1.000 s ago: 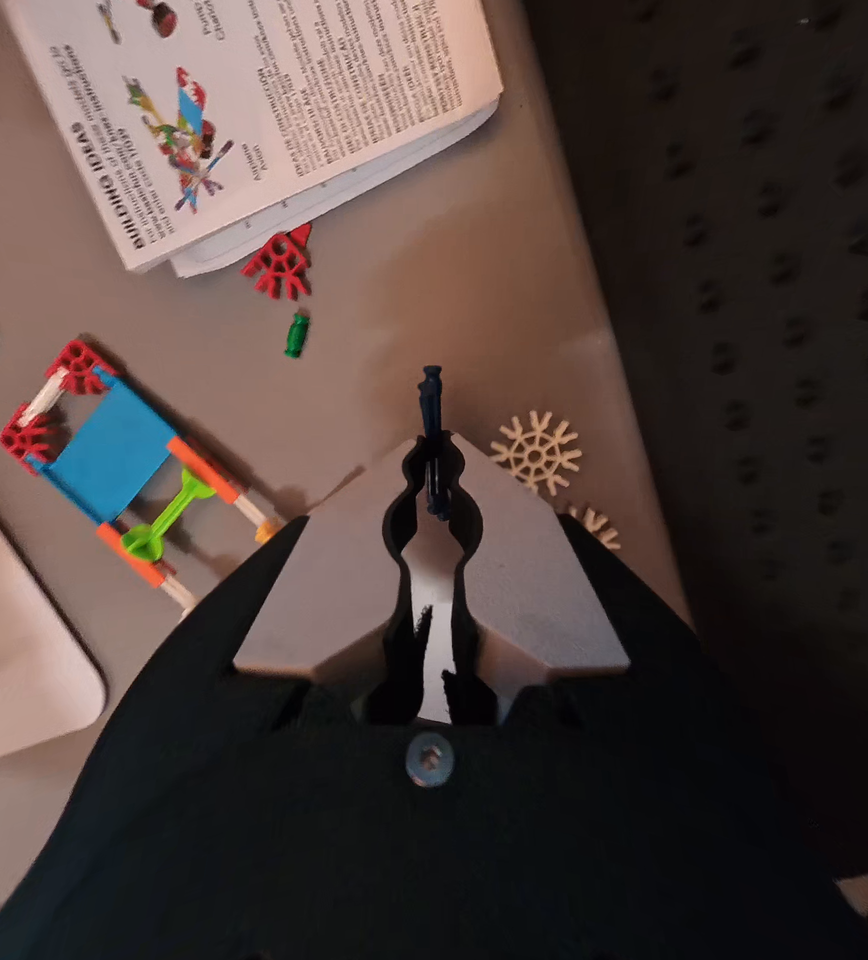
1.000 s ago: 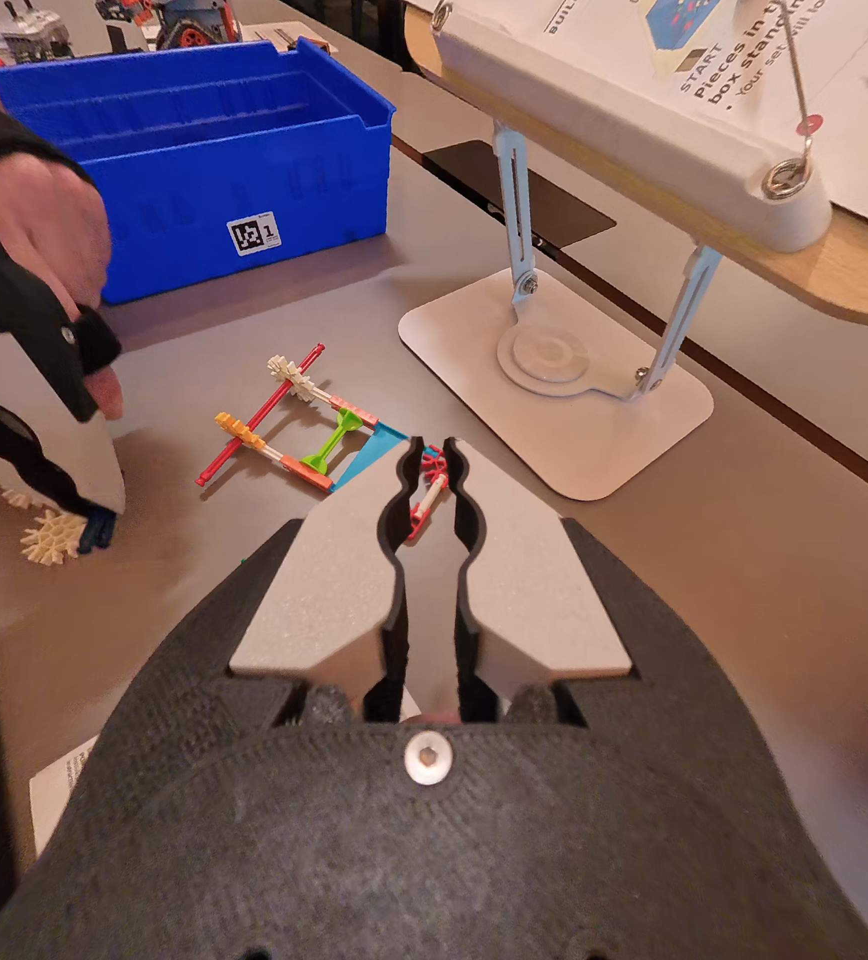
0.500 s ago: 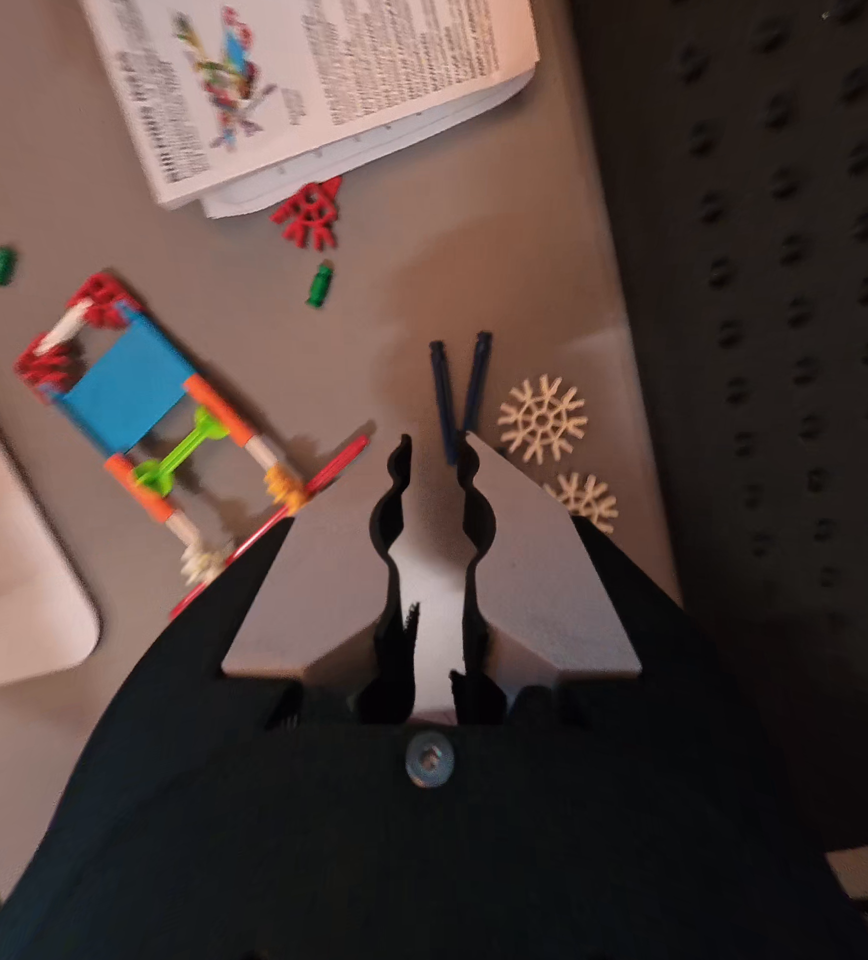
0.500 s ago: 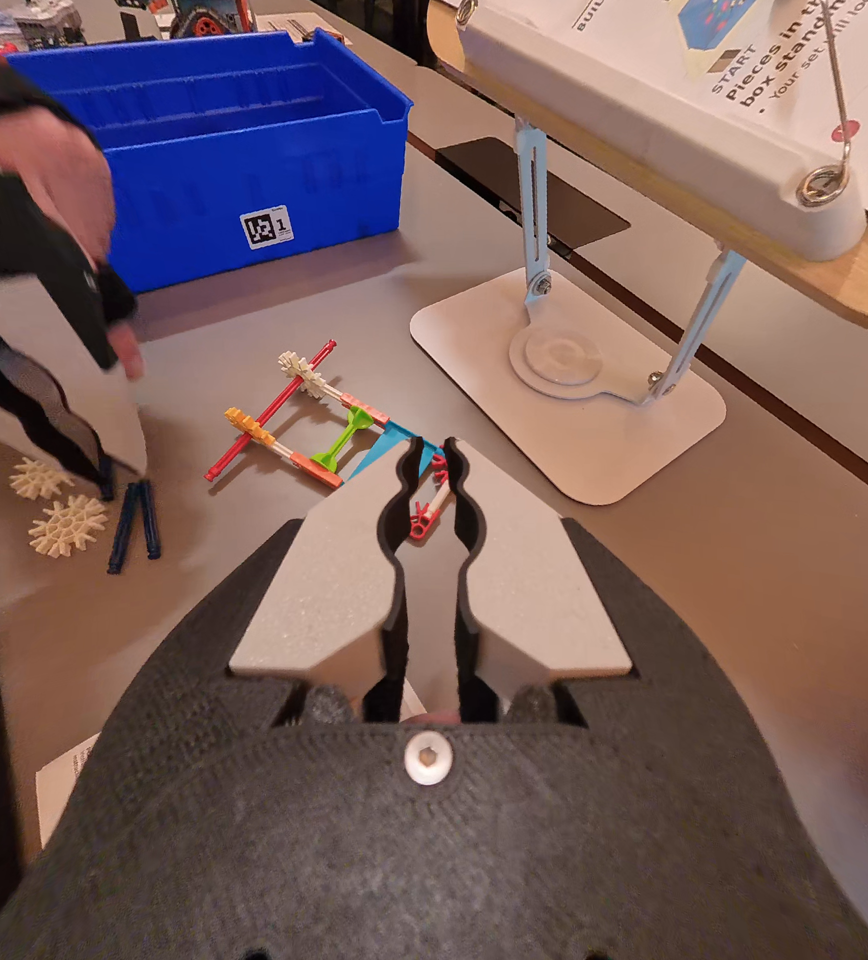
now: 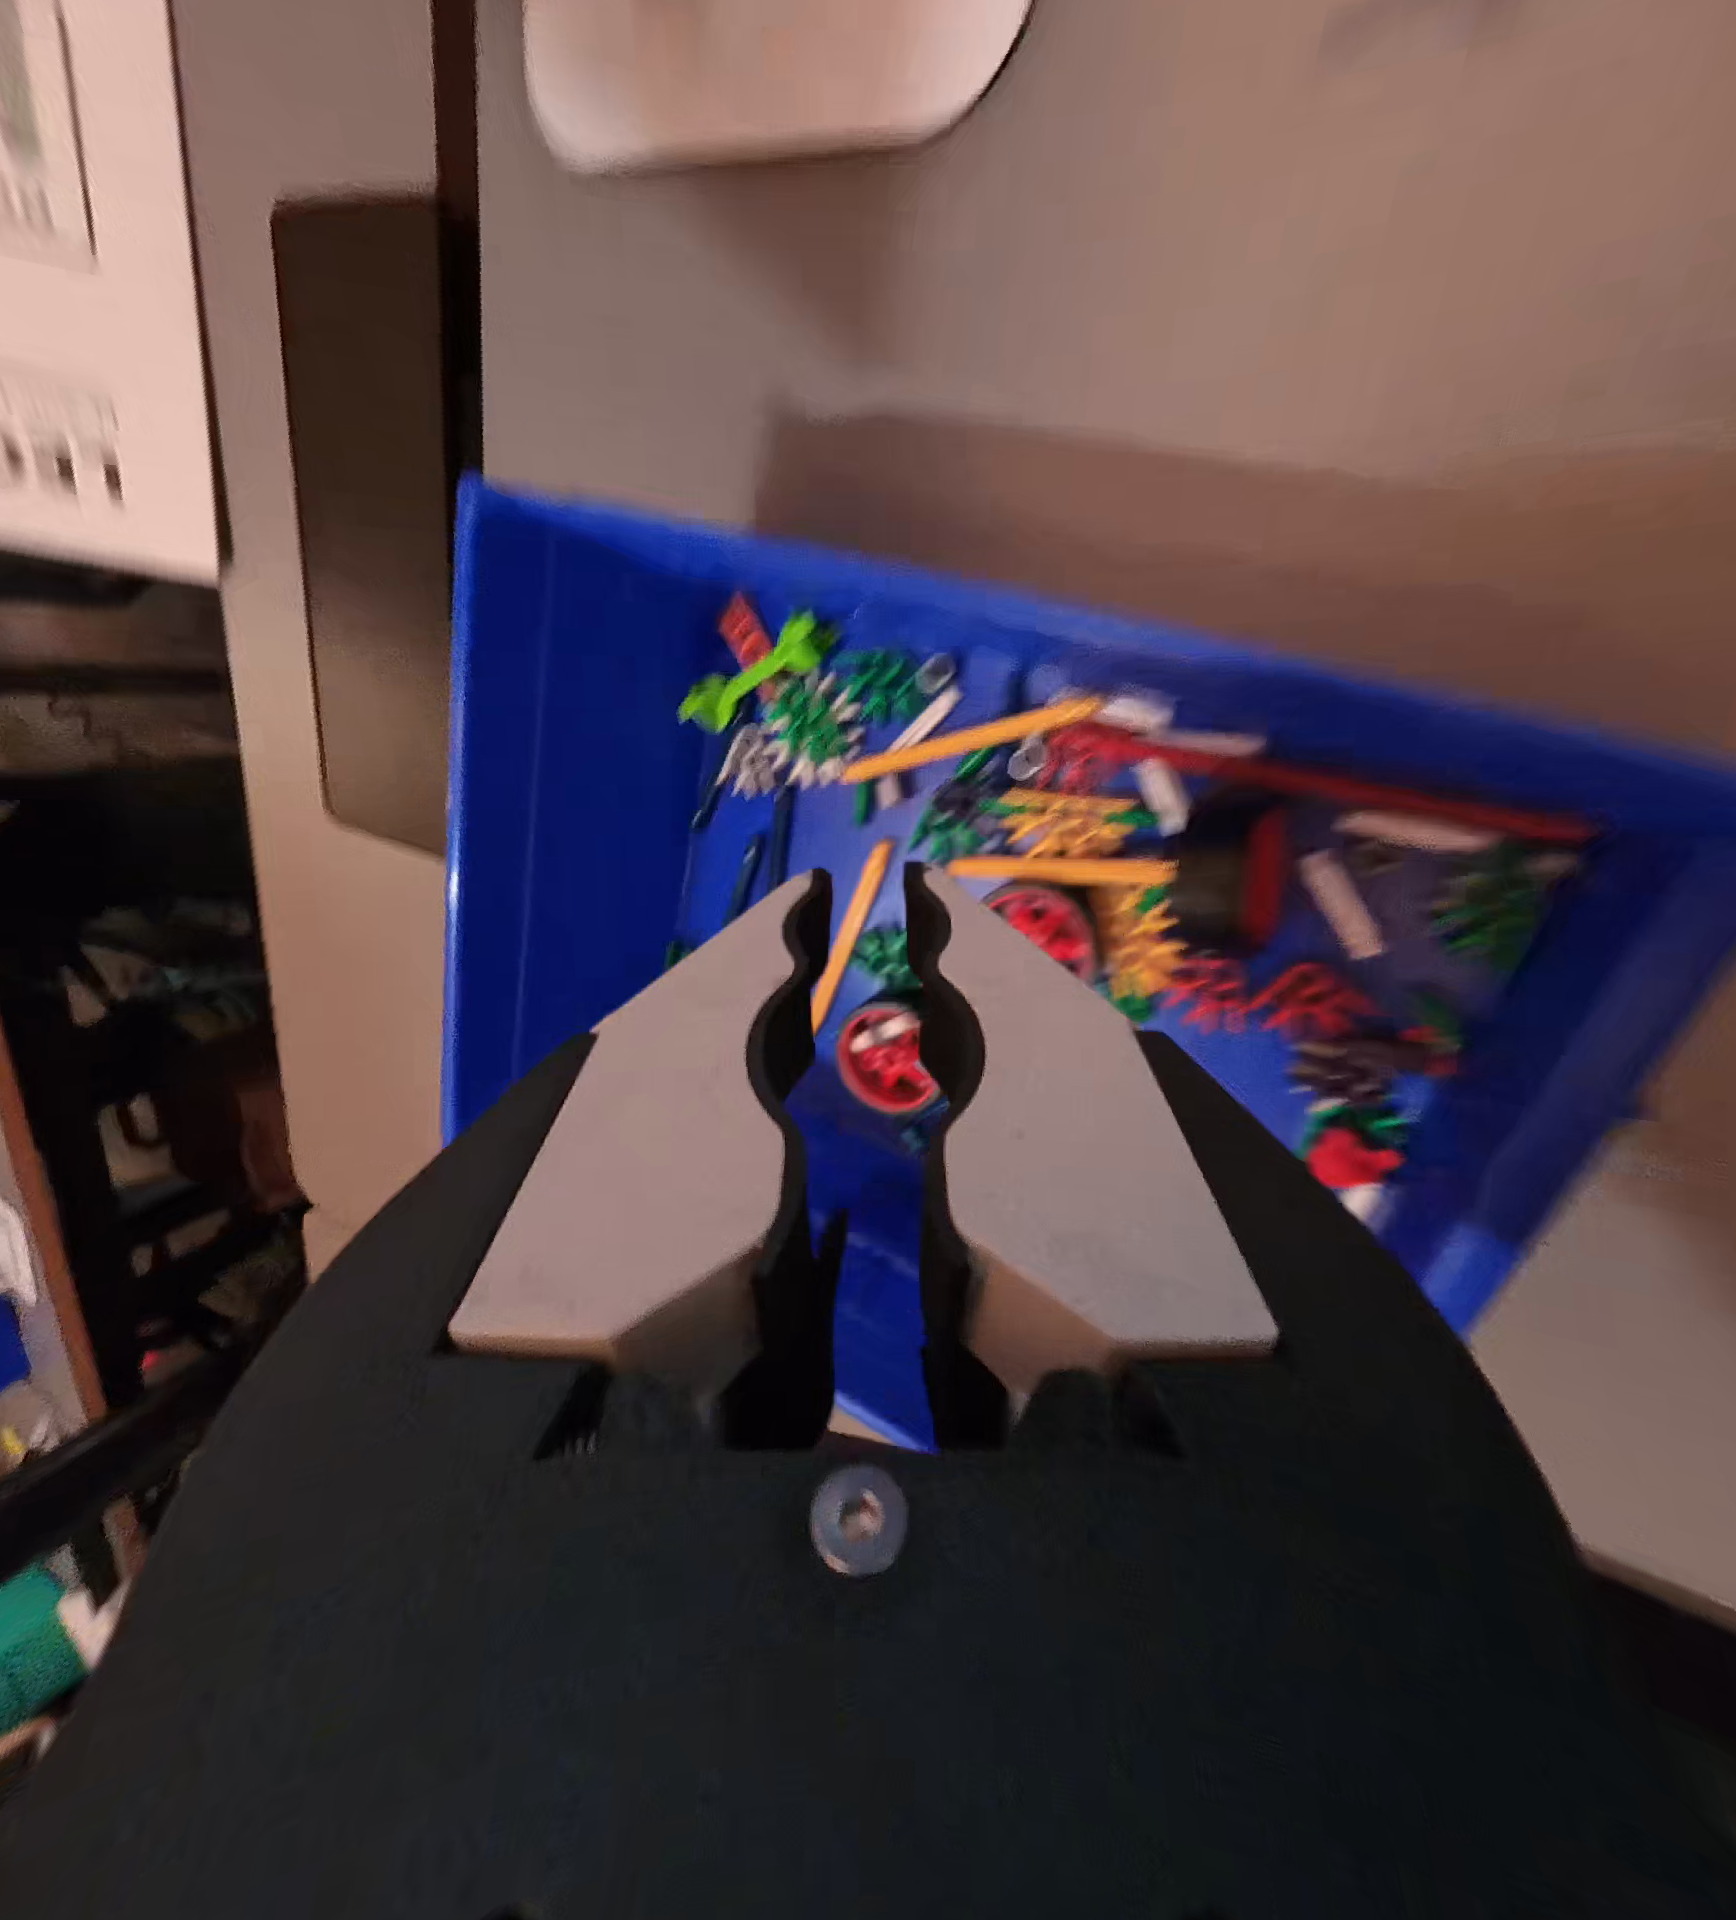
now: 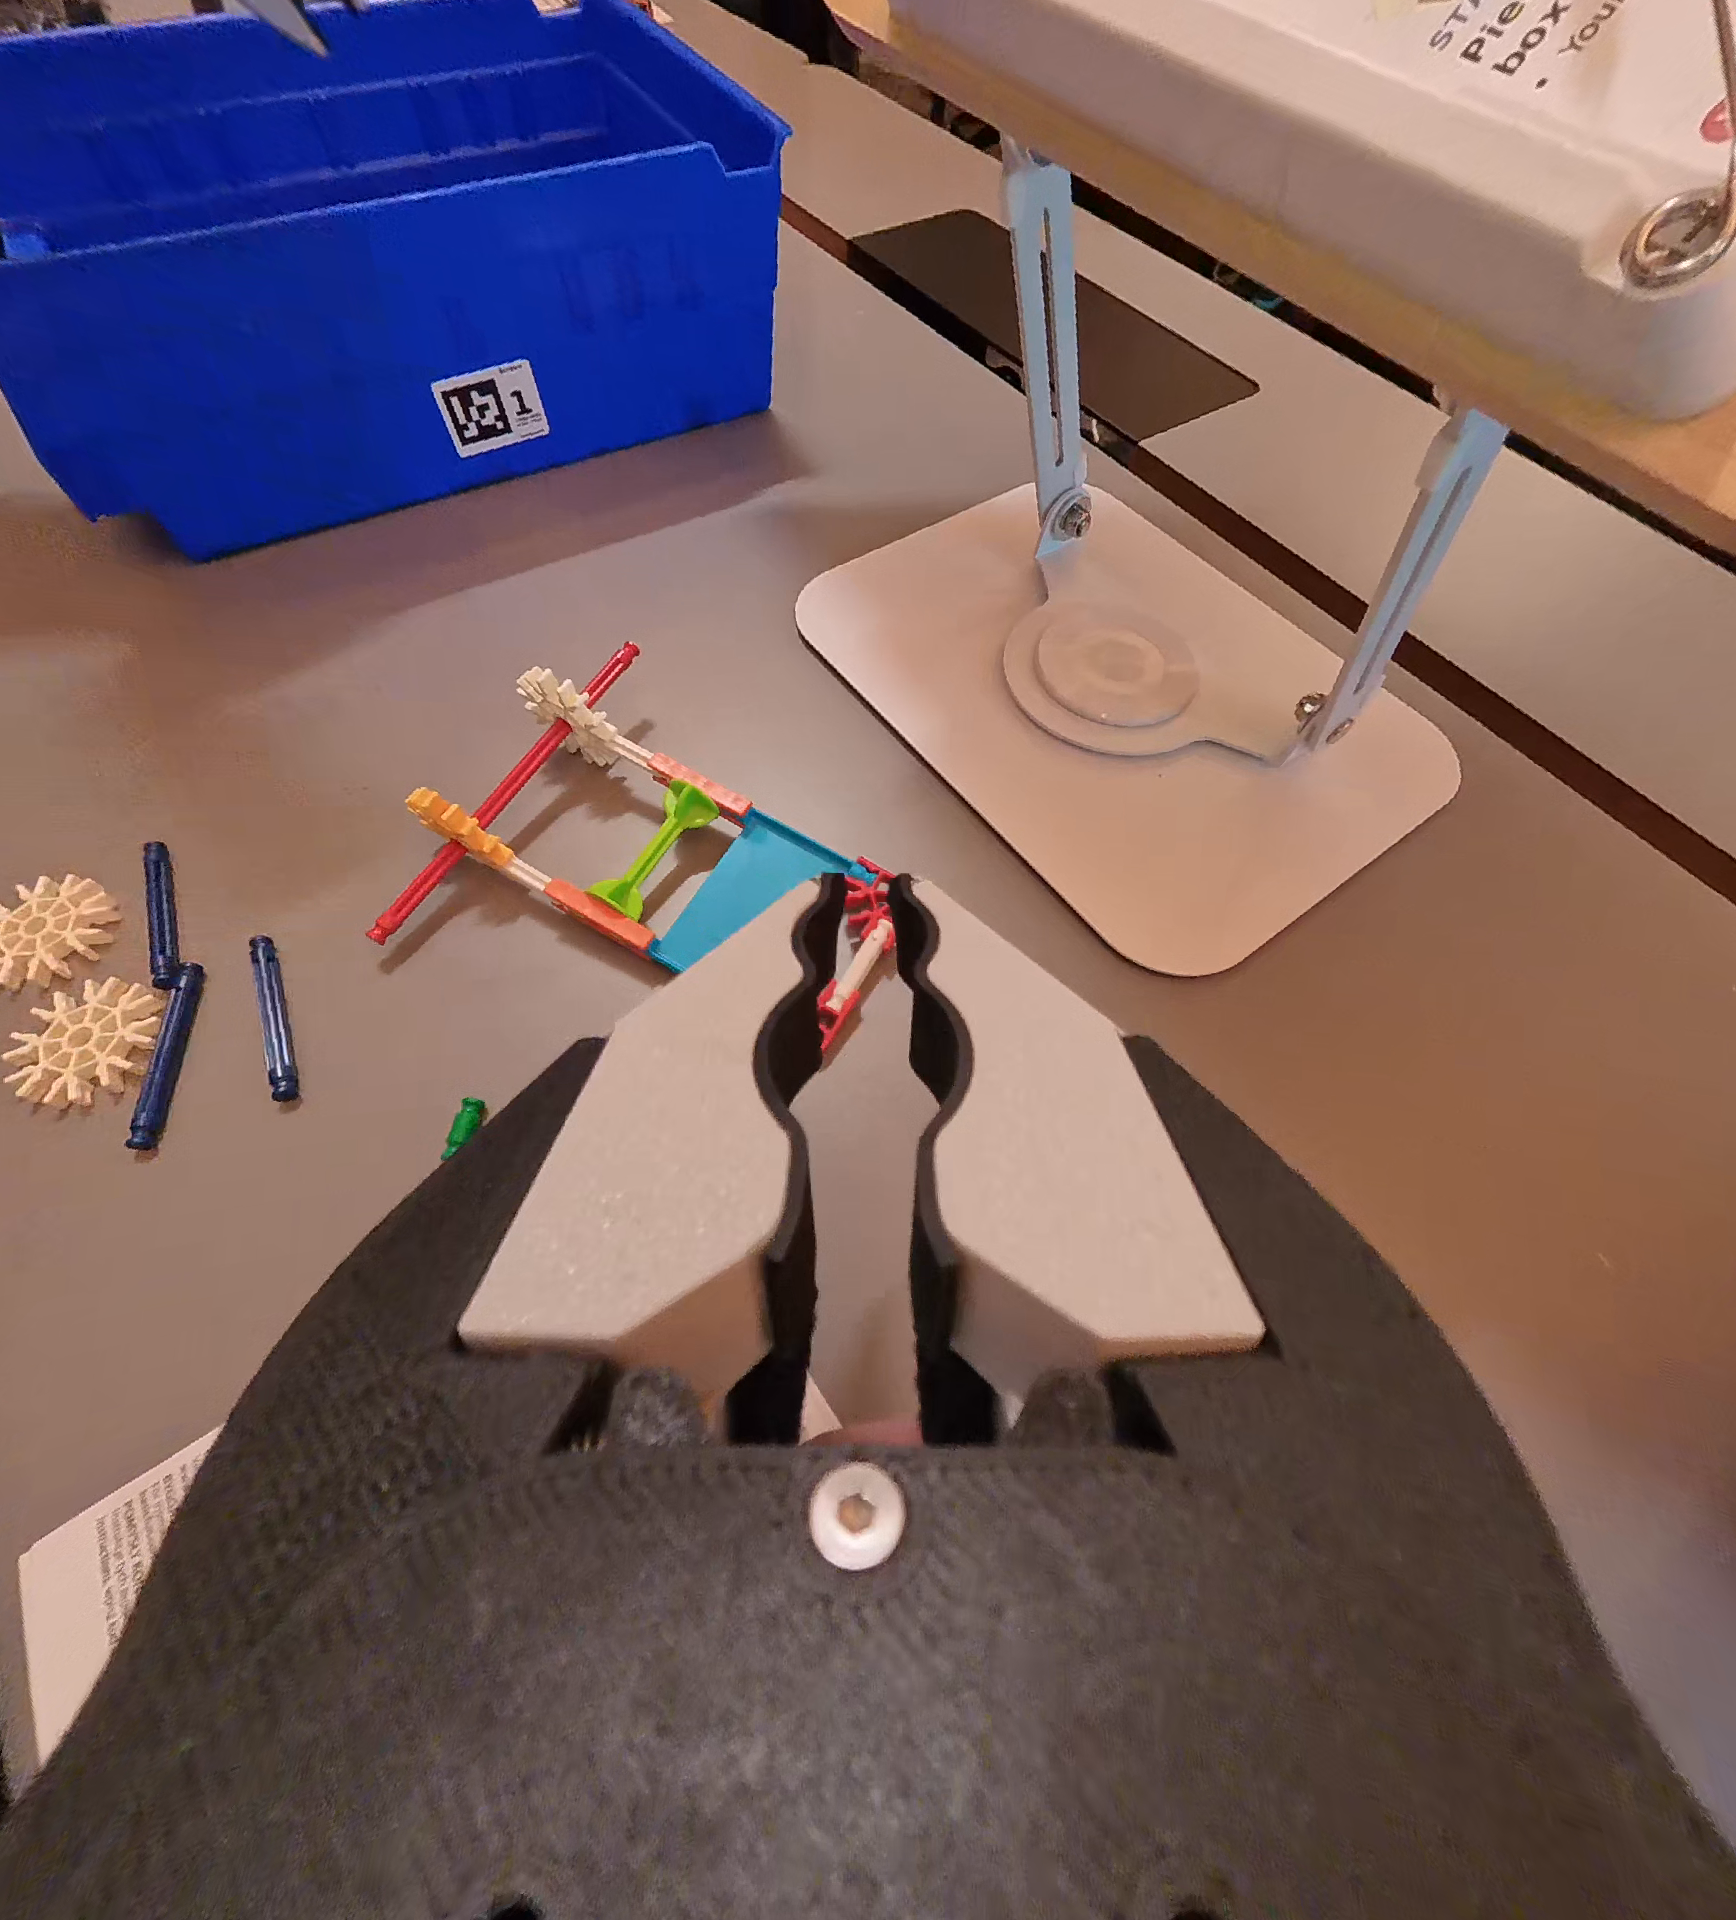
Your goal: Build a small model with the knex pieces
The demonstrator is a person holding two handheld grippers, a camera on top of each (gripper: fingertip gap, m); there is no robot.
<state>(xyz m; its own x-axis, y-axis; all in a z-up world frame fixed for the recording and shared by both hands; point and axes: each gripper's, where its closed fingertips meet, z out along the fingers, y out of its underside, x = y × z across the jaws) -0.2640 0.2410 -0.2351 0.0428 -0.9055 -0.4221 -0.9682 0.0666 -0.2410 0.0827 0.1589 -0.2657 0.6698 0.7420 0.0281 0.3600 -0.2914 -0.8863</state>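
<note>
Two empty tools hovering around the blue bin [image 6: 365, 312]

Left tool [image 5: 866, 883] is hanging above the bin's jumbled pieces, jaws slightly apart; right tool [image 6: 862, 888], gaping too, is pointing at the small colourful model [image 6: 635, 831] lying nearer than the bin on the worktop [image 6: 1466, 1143].

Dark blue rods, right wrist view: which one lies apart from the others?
The rightmost dark blue rod, lying alone nearest the green connector. The other two meet end to end beside the cream snowflake connectors.
</note>
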